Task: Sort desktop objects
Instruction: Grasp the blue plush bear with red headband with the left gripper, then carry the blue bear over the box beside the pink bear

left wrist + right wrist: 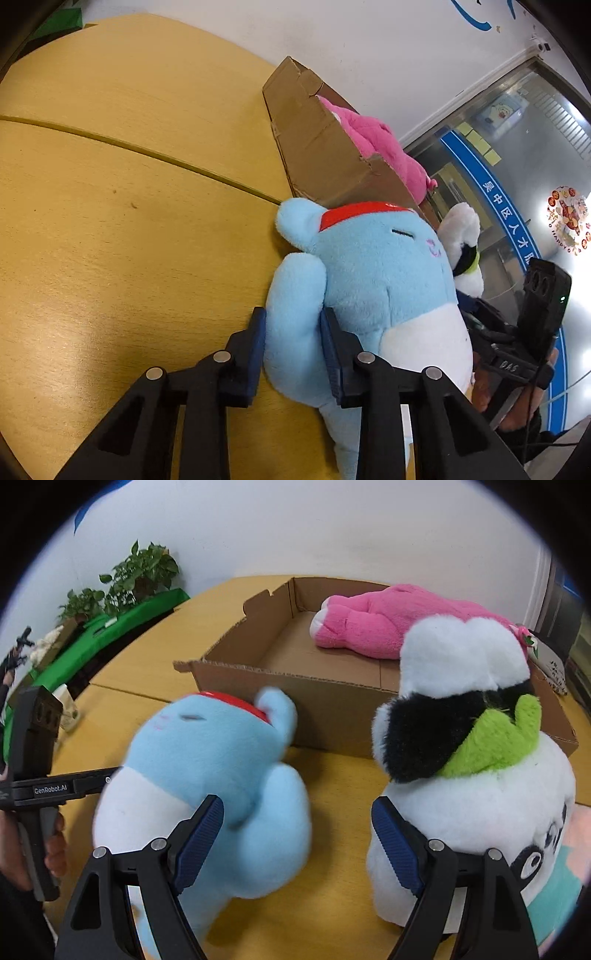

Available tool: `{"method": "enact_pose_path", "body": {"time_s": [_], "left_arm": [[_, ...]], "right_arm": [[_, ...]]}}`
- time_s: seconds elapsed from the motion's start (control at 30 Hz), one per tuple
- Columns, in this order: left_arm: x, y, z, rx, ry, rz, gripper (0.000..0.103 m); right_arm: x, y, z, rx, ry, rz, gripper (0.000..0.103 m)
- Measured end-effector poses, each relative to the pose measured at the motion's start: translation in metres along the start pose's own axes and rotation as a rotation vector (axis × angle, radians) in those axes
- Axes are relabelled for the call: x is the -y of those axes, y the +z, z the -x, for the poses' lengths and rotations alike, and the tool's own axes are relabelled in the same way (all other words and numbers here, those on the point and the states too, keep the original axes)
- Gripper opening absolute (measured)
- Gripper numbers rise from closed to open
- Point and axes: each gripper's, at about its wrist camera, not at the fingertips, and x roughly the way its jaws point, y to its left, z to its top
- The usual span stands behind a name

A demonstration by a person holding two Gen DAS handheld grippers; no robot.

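A light blue plush toy (373, 280) with a red headband leans by the cardboard box (314, 147). My left gripper (293, 328) is shut on the toy's blue arm. The blue toy (207, 775) also shows in the right wrist view, blurred. A white plush (469, 794) with a black and green collar stands on the table right of it, and shows behind the blue toy in the left wrist view (461, 225). My right gripper (297, 819) is open, its fingers between the two toys. A pink plush (388, 627) lies in the box (332, 709).
The wooden table (129, 221) spreads to the left. Potted plants (140, 572) and a green cloth stand at the far left. A glass door (517, 147) is at the right. The right gripper's body (535, 314) is beside the toys.
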Motion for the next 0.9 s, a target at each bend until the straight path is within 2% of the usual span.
{"method": "enact_pose_path", "body": {"time_s": [0.13, 0.2, 0.27, 0.3, 0.33, 0.57, 0.63, 0.67, 0.77, 0.9], "left_arm": [[-0.001, 0.0, 0.0, -0.007, -0.01, -0.005, 0.03], [0.002, 0.0, -0.002, -0.013, -0.017, -0.011, 0.03], [0.005, -0.001, 0.0, -0.01, -0.019, -0.025, 0.03], [0.007, -0.003, 0.003, -0.005, -0.018, -0.029, 0.029], [0.008, -0.004, 0.006, 0.0, -0.016, -0.034, 0.029], [0.011, -0.015, 0.02, -0.011, -0.012, -0.055, 0.029], [0.011, -0.015, 0.019, -0.016, 0.006, -0.06, 0.029], [0.011, -0.014, 0.019, -0.019, 0.015, -0.062, 0.029], [0.017, -0.013, 0.019, -0.018, 0.046, -0.072, 0.024], [0.039, 0.0, 0.035, 0.029, 0.033, -0.111, 0.021]], "right_arm": [[-0.002, -0.005, -0.003, -0.017, 0.011, 0.017, 0.074], [-0.002, -0.005, -0.007, -0.033, 0.034, 0.018, 0.064], [-0.005, -0.007, -0.012, -0.058, 0.055, 0.017, 0.045], [-0.007, -0.009, -0.015, -0.071, 0.07, 0.014, 0.038], [-0.008, -0.011, -0.017, -0.085, 0.086, 0.008, 0.036], [0.005, -0.028, -0.037, -0.173, 0.274, -0.123, 0.038], [0.005, -0.027, -0.036, -0.167, 0.279, -0.124, 0.036], [0.002, -0.027, -0.034, -0.153, 0.29, -0.121, 0.029], [-0.006, -0.024, -0.015, -0.093, 0.289, -0.083, 0.022], [0.0, -0.004, 0.023, 0.038, 0.294, -0.064, 0.018]]}}
